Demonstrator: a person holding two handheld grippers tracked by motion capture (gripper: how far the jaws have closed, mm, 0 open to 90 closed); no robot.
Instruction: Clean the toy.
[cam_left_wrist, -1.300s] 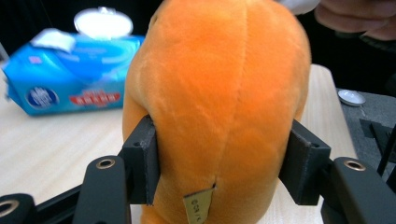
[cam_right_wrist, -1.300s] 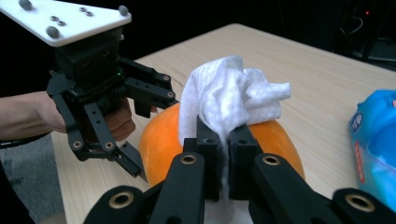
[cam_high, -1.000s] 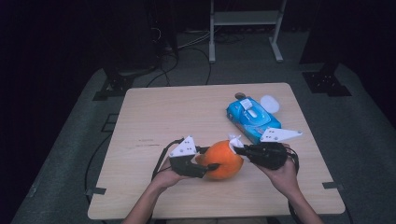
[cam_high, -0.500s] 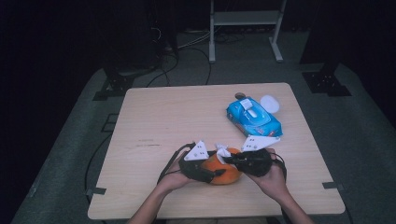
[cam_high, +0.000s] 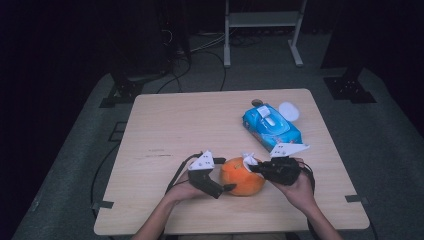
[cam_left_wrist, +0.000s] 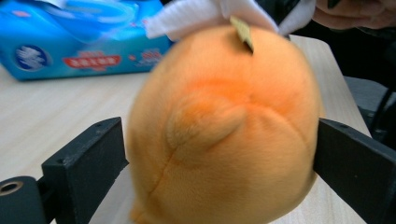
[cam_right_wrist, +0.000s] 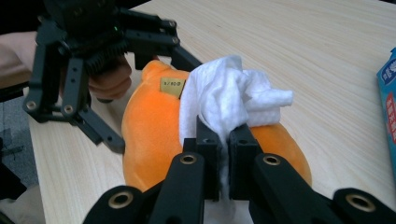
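Orange plush (cam_high: 242, 176) sits at lower centre of the table (cam_high: 165, 125). Left gripper (cam_high: 226, 189) has just been opening, jaws apart around the plush, probably only steadying it. Right gripper (cam_right_wrist: 223, 140) is clamped on a white wipe (cam_right_wrist: 224, 93), likely for wiping. The right gripper view shows that pinch; high view adds the blue wipes pack (cam_high: 272, 125) upper right.

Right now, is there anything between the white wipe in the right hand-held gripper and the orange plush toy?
Nothing visible. The right hand-held gripper pinches the white wipe, which lies directly on the orange plush toy. The left hand-held gripper flanks its sides.
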